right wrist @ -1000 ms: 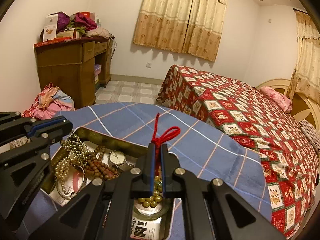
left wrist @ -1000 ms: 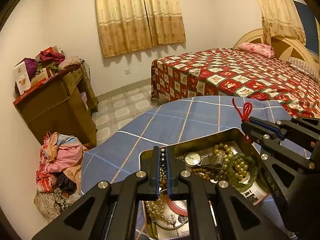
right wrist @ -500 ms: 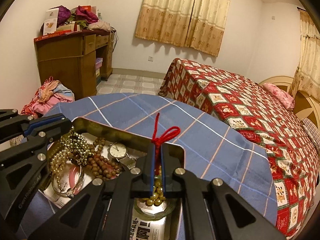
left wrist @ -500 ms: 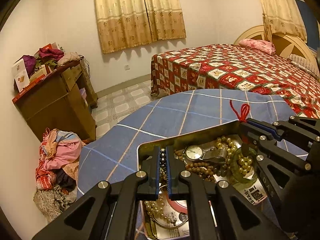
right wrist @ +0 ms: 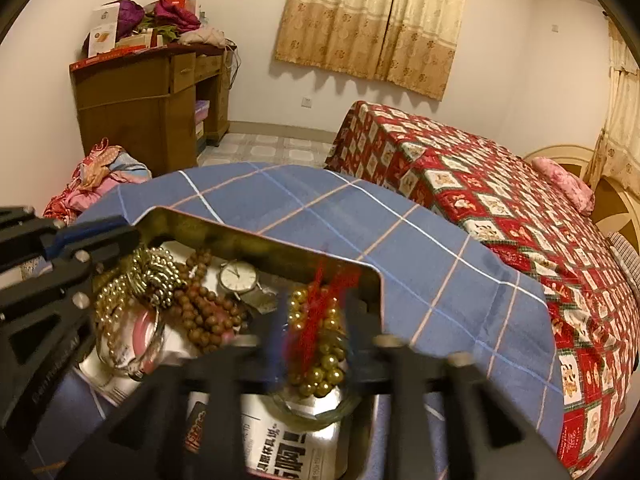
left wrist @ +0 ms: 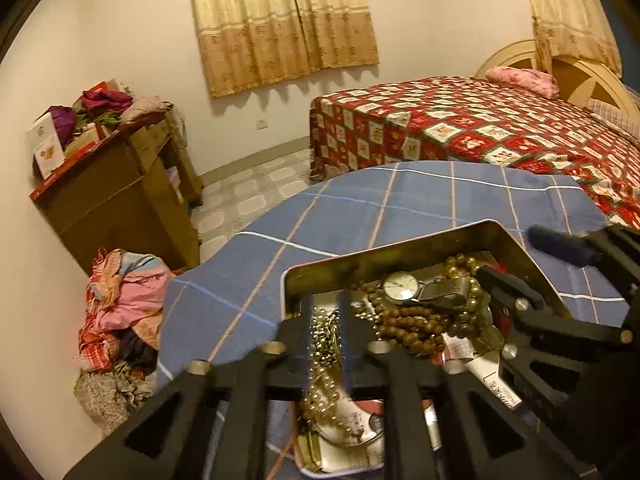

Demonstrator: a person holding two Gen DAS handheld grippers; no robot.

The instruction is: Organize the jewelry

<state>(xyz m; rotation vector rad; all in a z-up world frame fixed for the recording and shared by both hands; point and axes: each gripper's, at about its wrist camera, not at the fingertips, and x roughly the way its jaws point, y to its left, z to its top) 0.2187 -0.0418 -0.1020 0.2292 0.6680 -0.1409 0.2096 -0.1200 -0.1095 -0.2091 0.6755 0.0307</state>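
A metal tin (left wrist: 400,246) (right wrist: 256,242) sits on a blue checked cloth and holds jewelry. Inside are a wristwatch (left wrist: 402,286) (right wrist: 239,276), a brown wooden bead strand (left wrist: 412,326) (right wrist: 204,312) and a pale bangle (right wrist: 132,340). My left gripper (left wrist: 325,312) is open over the tin's left side, with a shiny gold bead chain (left wrist: 326,336) (right wrist: 154,270) lying between its fingers. My right gripper (right wrist: 312,316) is open over the tin's right side; a gold bead bracelet with a red cord (right wrist: 318,328) lies between its fingers, above a glass ring (right wrist: 312,412).
The round table's blue cloth (left wrist: 360,208) extends beyond the tin. A bed with a red patterned cover (left wrist: 480,128) stands behind it. A wooden desk piled with things (left wrist: 108,168) is at the left wall, with a clothes heap (left wrist: 120,312) on the floor.
Both grippers have opened and dropped lower into the tin. The gold bead chain and the red-corded bracelet, held pinched before, now lie loose in the tin.
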